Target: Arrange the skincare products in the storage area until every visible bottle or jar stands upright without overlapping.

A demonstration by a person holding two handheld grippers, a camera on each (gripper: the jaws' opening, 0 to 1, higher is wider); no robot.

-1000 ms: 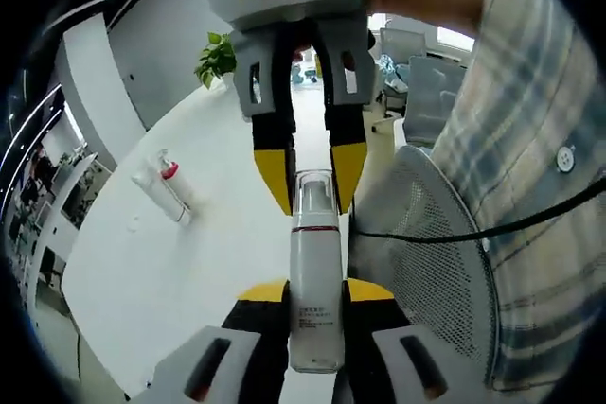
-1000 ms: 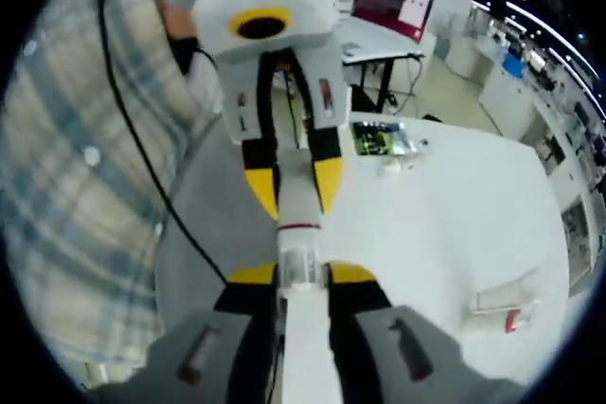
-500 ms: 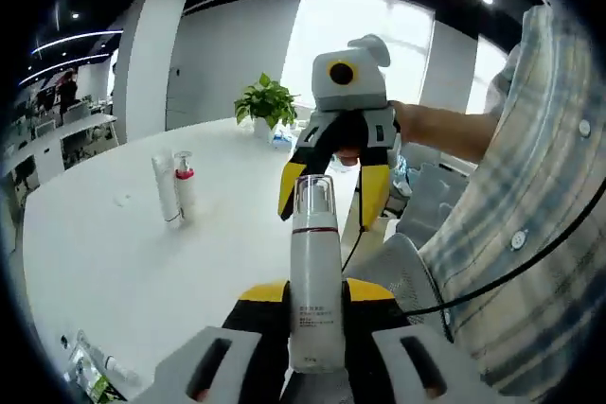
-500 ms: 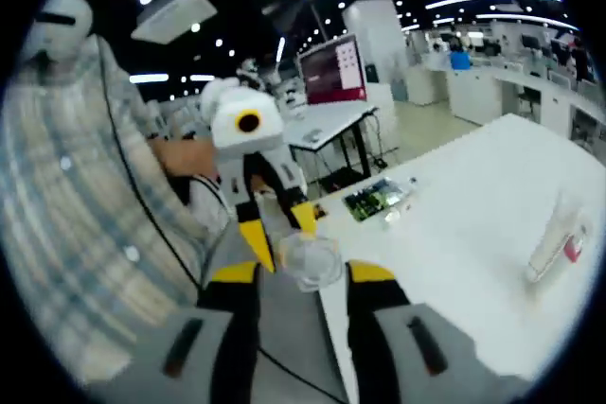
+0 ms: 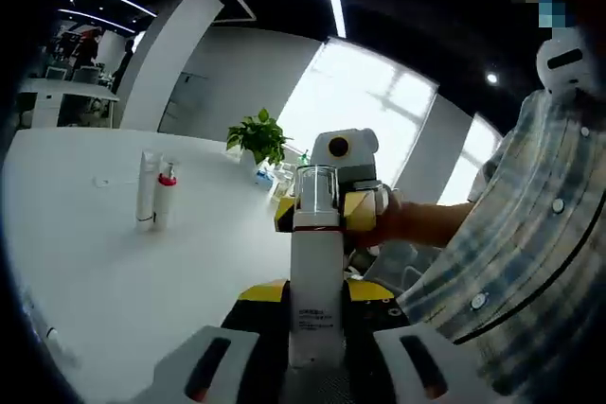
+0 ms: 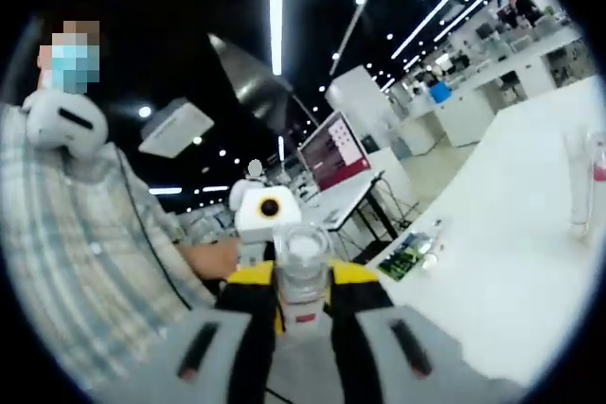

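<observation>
A white pump bottle [image 5: 315, 292] with a clear cap [image 5: 317, 198] stands up between the jaws of my left gripper [image 5: 315, 295], which is shut on its body. In the left gripper view my right gripper [image 5: 324, 212] faces me from behind the bottle, its yellow fingertips [image 5: 284, 216] close on either side of the cap. In the right gripper view the clear cap [image 6: 303, 254] sits tight between the jaws of my right gripper [image 6: 303, 277], and the left gripper [image 6: 269, 216] shows behind it. Two slim bottles [image 5: 153, 193] stand upright side by side on the white table [image 5: 104, 272].
A potted plant [image 5: 258, 139] stands at the table's far edge. The person's checked shirt [image 5: 516, 262] and hand [image 5: 402, 224] are close on the right. In the right gripper view a green packet [image 6: 409, 254] lies on the table, and the two slim bottles [image 6: 579, 182] stand far right.
Both views have swung upward off the table. The right gripper's jaws, open half a second ago, now stand close around the bottle's cap. The left gripper still holds the bottle.
</observation>
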